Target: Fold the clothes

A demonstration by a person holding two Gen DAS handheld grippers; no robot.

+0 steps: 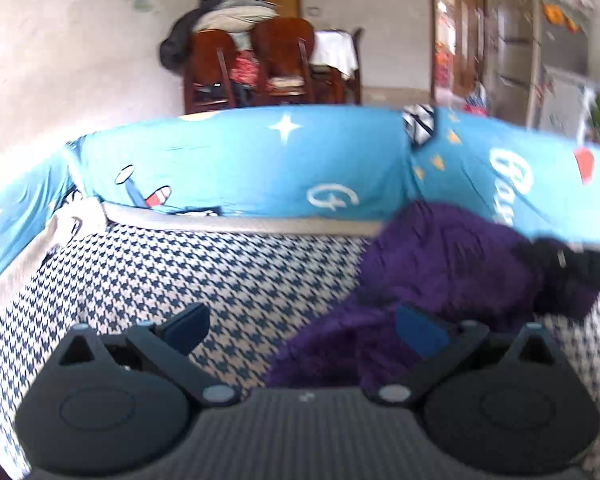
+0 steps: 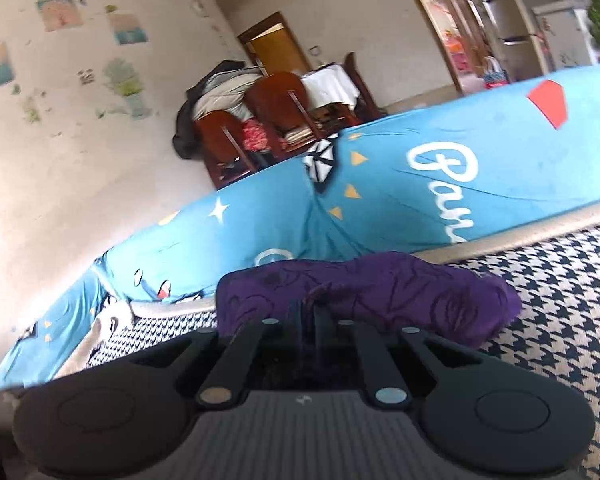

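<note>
Left gripper (image 1: pixel 302 330) released, jaws wide, above houndstooth seat (image 1: pixel 160 280). Purple garment (image 1: pixel 440 272) lies bunched toward the seat's back edge, against blue cover (image 1: pixel 240 160). Right gripper (image 2: pixel 306 312) clenched on garment's near fold.

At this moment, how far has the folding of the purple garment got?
Early. Done: nothing looks folded; the purple garment lies bunched on the checked cushion. In hand: the right gripper is shut on a pinch of the garment; the left gripper is open and holds nothing. Left: spreading it flat and every fold.
</note>
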